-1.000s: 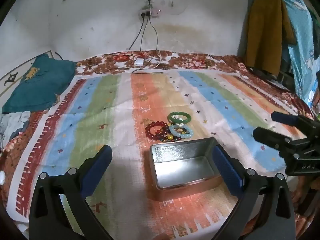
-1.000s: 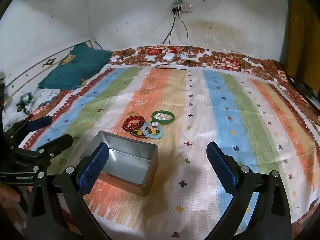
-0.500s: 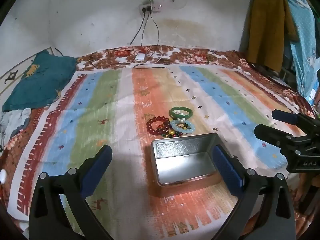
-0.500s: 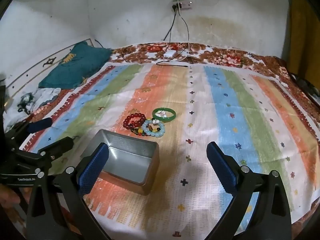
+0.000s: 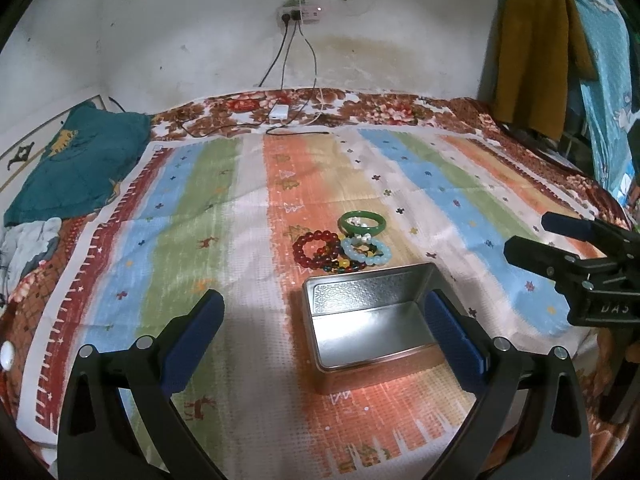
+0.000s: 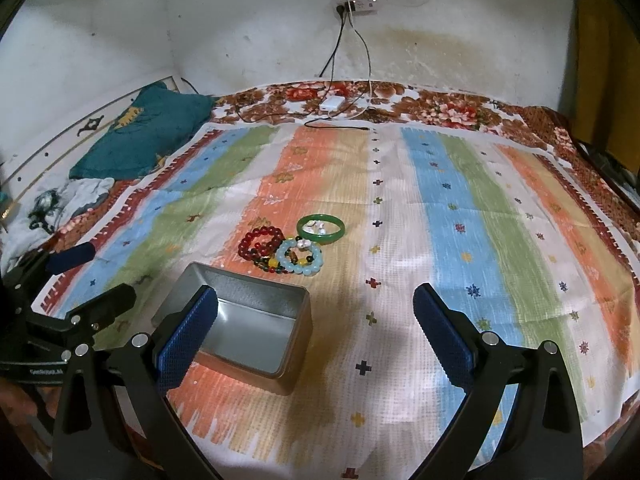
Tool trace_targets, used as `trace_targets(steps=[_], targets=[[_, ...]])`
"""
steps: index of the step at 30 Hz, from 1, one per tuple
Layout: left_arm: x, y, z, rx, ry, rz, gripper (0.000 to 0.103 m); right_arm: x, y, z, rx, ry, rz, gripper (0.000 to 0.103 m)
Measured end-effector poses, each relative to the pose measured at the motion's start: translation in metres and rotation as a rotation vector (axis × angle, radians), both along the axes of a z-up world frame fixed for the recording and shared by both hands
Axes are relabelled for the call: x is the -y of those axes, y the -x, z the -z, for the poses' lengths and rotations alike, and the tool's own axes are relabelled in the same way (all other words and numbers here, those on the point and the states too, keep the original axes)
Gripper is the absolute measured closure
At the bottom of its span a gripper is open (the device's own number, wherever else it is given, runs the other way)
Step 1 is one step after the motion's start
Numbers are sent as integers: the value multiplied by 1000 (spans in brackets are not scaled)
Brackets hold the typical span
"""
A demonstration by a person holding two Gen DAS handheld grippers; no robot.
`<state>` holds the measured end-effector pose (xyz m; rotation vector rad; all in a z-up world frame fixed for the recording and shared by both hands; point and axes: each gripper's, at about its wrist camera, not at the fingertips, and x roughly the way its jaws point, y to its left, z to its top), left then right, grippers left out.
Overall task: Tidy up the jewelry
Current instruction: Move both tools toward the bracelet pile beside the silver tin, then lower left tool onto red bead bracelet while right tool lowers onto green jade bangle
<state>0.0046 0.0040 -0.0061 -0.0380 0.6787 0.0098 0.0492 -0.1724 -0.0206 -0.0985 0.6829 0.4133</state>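
Both tools idle above the striped cloth [image 6: 460, 216]. Left gripper [image 5: 320, 336] jaws spread wide, nothing held; right gripper [image 6: 316, 332] likewise wide and empty. Tin box [image 5: 368, 316] lidless, empty, near edge of the cloth. Jewelry just beyond its far wall: green bangle [image 6: 321, 229] farthest, red bead bracelet [image 6: 260, 242] and pale blue bead bracelet [image 6: 301, 258] touching, a darker mixed strand under them. Judgement: first pick not yet begun. Suggest taking the blue bracelet first, one finger through the loop, closing on the beads alone so the tangled strand stays down; lift straight, then drop low into the box
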Motion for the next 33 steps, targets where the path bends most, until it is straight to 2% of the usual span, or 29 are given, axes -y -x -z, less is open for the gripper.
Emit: trace_targets(steps=[6,20,24,33], targets=[[6,0,1,1,-19,8,6,-2,-6,0,0,19,24,4],[10,0,1,-15,-6,-4,6,-7,-19,0,-12,31,14,4],[-6,-16,2,-49,40,-8,6,-9,-25,-1,-21,32,23,4],[-1,-48,9,-123,8,32,5,-13,-43,-1,-48,43,19,4]])
